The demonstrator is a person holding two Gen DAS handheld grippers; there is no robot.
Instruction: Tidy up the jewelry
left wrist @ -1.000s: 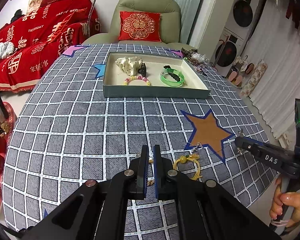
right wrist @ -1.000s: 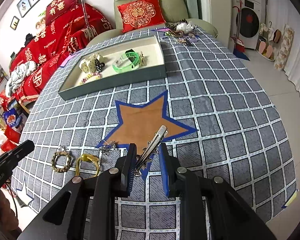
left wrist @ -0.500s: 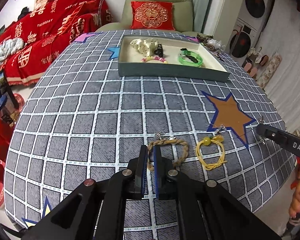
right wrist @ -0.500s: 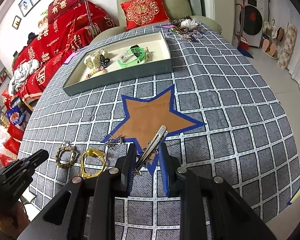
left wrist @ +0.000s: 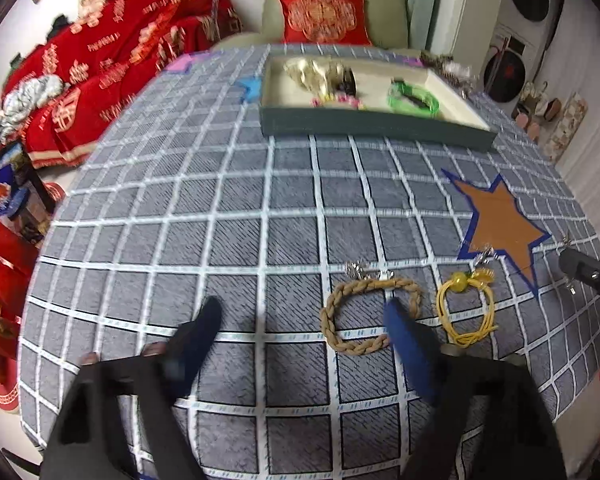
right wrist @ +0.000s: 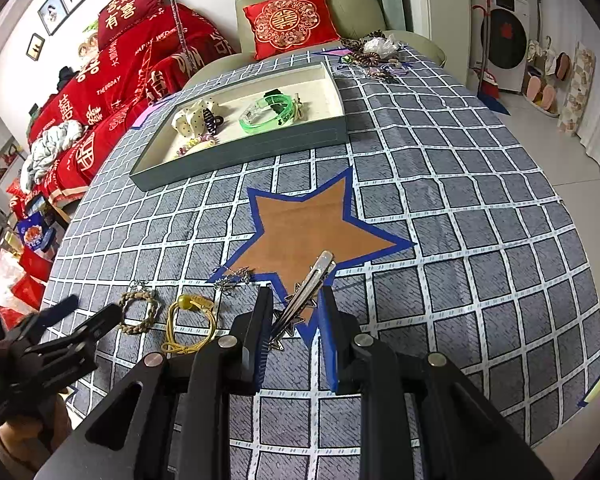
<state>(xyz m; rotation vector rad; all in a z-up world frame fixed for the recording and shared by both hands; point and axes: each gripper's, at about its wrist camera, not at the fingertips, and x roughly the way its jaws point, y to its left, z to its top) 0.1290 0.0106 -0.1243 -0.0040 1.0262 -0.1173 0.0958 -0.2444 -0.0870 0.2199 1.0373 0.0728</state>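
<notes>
A braided rope bracelet [left wrist: 336, 308] [right wrist: 134, 296] lies on the checked cloth near the front edge. My left gripper [left wrist: 302, 318] [right wrist: 88, 312] hangs low over it, jaws opening. The blue right fingertip sits over the inside of the ring, and the ring's left arc lies between the fingers without touching the pads. Next to it on the right lies a yellow cord bracelet [left wrist: 460, 280] [right wrist: 184, 302]. My right gripper [right wrist: 296, 312] is shut on a silver hair clip [right wrist: 318, 276], held tilted over the lower point of the brown star [right wrist: 304, 224].
A grey-green tray [left wrist: 372, 130] [right wrist: 240, 148] at the back holds a green bangle [right wrist: 266, 114], a cream scrunchie [right wrist: 188, 118] and a beaded bracelet [right wrist: 192, 146]. A small silver charm [left wrist: 484, 254] [right wrist: 232, 278] lies by the star. Several loose pieces [right wrist: 372, 56] are piled at the far corner.
My left gripper went from shut to wide open and sank toward the braided bracelet, which now lies by its right finger. The right gripper kept still with the clip.
</notes>
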